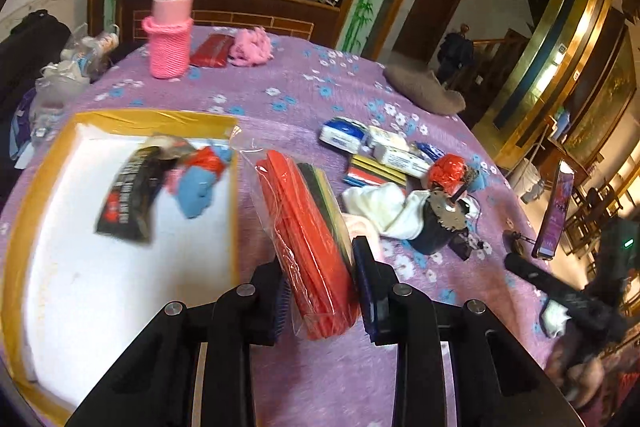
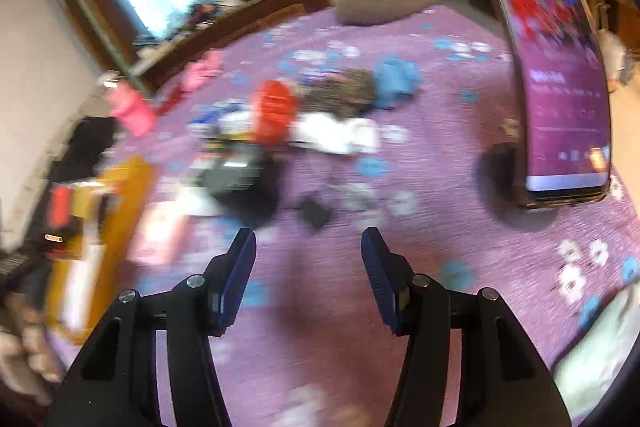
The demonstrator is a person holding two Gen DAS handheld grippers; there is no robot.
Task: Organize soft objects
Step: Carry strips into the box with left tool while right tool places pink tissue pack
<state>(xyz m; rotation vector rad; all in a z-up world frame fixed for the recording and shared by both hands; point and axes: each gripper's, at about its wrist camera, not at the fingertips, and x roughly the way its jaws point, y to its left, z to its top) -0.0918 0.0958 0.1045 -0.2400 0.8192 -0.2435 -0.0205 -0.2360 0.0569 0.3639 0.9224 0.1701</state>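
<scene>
My left gripper (image 1: 320, 267) is shut on a clear plastic pack of red, black and yellow sponge cloths (image 1: 312, 239), held over the purple flowered tablecloth just right of a white foam tray with yellow tape (image 1: 132, 121). In the tray lie a black packet (image 1: 128, 195) and a blue and red soft bundle (image 1: 200, 179). My right gripper (image 2: 308, 247) is open and empty above the cloth; its view is blurred. A white cloth (image 1: 384, 205), tissue packs (image 1: 384, 143) and a red ball (image 1: 448, 169) lie in a pile to the right.
A pink knitted bottle cover (image 1: 170, 39), a red pouch (image 1: 212, 51) and pink fluff (image 1: 252, 47) stand at the far side. A grey slipper (image 1: 424, 89) lies at the far right. A phone on a stand (image 2: 560, 75) is right of the right gripper.
</scene>
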